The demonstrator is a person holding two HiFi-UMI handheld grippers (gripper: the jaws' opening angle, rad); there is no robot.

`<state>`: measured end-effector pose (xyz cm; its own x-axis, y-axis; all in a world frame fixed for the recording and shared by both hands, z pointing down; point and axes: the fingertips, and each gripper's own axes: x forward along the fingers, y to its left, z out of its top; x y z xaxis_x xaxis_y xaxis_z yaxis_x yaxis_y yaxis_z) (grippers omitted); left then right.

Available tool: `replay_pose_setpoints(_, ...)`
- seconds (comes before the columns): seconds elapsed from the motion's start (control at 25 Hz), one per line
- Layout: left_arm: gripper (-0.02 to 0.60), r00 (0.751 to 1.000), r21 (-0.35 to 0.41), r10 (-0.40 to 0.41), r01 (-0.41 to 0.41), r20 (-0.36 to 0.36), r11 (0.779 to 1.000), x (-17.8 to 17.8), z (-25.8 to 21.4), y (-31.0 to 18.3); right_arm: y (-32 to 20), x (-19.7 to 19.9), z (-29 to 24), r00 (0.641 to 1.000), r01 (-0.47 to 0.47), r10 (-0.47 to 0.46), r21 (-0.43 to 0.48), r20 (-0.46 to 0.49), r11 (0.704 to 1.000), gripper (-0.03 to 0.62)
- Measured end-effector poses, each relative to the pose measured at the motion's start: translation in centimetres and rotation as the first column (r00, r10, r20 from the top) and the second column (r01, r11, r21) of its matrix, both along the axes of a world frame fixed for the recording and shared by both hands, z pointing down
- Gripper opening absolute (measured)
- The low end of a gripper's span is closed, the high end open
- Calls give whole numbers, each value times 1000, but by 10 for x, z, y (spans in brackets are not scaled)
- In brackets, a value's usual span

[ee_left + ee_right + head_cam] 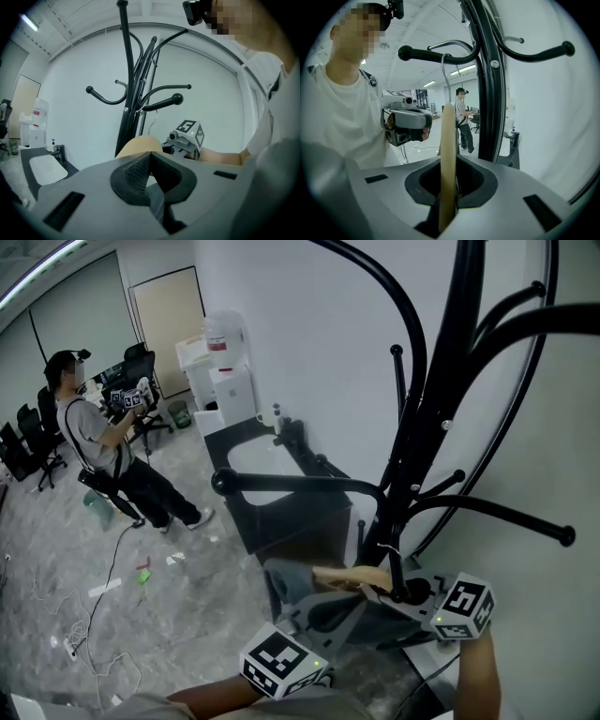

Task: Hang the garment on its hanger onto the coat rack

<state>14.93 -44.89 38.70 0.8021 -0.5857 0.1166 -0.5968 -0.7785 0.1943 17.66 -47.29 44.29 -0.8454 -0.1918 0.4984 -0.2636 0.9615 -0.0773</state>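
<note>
A black coat rack (412, 427) stands against the white wall. A wooden hanger (352, 577) carries a grey garment (305, 601) just under the rack's knobbed arm (291, 484). In the right gripper view the hanger (448, 150) stands edge-on between the jaws of my right gripper (447, 187), which is shut on it. Its metal hook (444, 70) loops over the knobbed arm (436, 56). My left gripper (150, 164) is shut on a fold of the grey garment (155, 199), with the hanger's wooden end (140, 145) just beyond it. The right gripper (185, 136) shows across from it.
A dark counter with a white sink (267, 465) adjoins the rack. A water dispenser (225, 371) stands behind it. Another person (98, 442) stands at the back left near office chairs (33, 442). Cables (89, 624) lie on the grey floor.
</note>
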Motion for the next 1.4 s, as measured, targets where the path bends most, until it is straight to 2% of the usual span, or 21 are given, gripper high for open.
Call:
replay_pose_setpoints(0.2,5,1000,-23,2,-2,2,1000,7,7,-7,-14,7,-13,998,-60,58,85,24,995,112)
replay_pose_setpoints(0.4,5,1000,-35,10,-10,1,999,12,11,-10,-9,16,-53,989,-123,108,164,98,979,118)
replay_pose_setpoints(0.52,5,1000,-33,18,-18,-1,999,16,10,-7,-3,22,-67,977,-196,173,206,124,959,117)
replay_pose_setpoints(0.64,5,1000,-27,22,-22,-2,999,21,7,-4,2,30,-78,948,-309,277,244,156,919,115)
replay_pose_setpoints(0.76,5,1000,-17,29,-29,-1,999,25,5,2,12,34,-85,904,-414,369,225,215,882,61)
replay_pose_setpoints(0.88,5,999,-15,35,-35,-1,999,29,4,7,25,34,-85,867,-468,414,167,279,868,21)
replay_pose_setpoints(0.96,5,999,-15,38,-38,0,999,31,3,9,31,35,-84,847,-492,437,134,303,860,17)
replay_pose_setpoints(1.4,5,999,-2,41,-41,10,999,34,-2,17,43,22,-82,850,-472,423,96,315,876,14)
